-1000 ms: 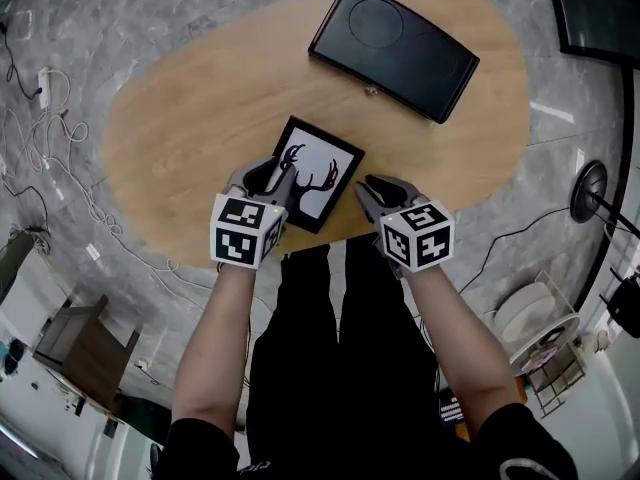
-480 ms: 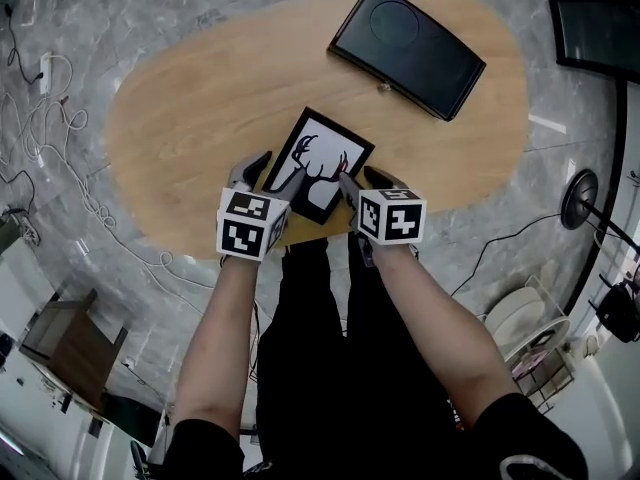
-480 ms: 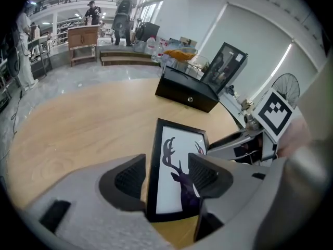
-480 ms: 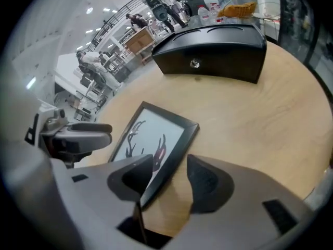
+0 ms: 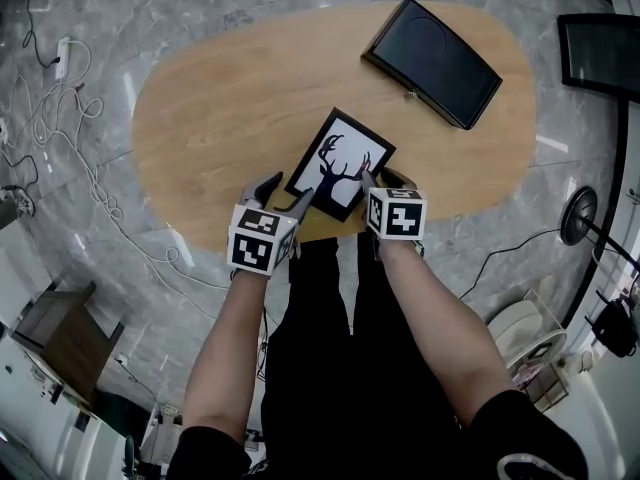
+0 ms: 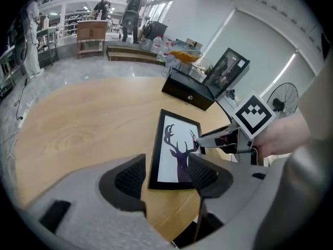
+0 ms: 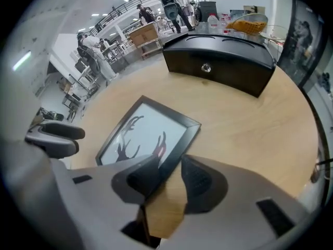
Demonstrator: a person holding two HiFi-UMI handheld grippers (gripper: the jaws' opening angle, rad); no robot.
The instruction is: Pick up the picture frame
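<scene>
The picture frame, black-edged with a deer silhouette on white, lies flat near the front edge of the oval wooden table. My left gripper is open at the frame's near left corner. In the left gripper view the frame lies just beyond the spread left gripper, with nothing pressed between the pads. My right gripper straddles the frame's right edge with its jaws closing. One pad is over the glass and the other over bare wood, and a gap still shows at the right gripper.
A black box with a small knob sits at the table's far right. Cables trail over the marble floor on the left. A fan stand and a dark panel are at the right. The person's legs press against the near table edge.
The left gripper has opened and drawn back off the frame towards the table's near edge. The right gripper has moved in from the right onto the frame's right edge.
</scene>
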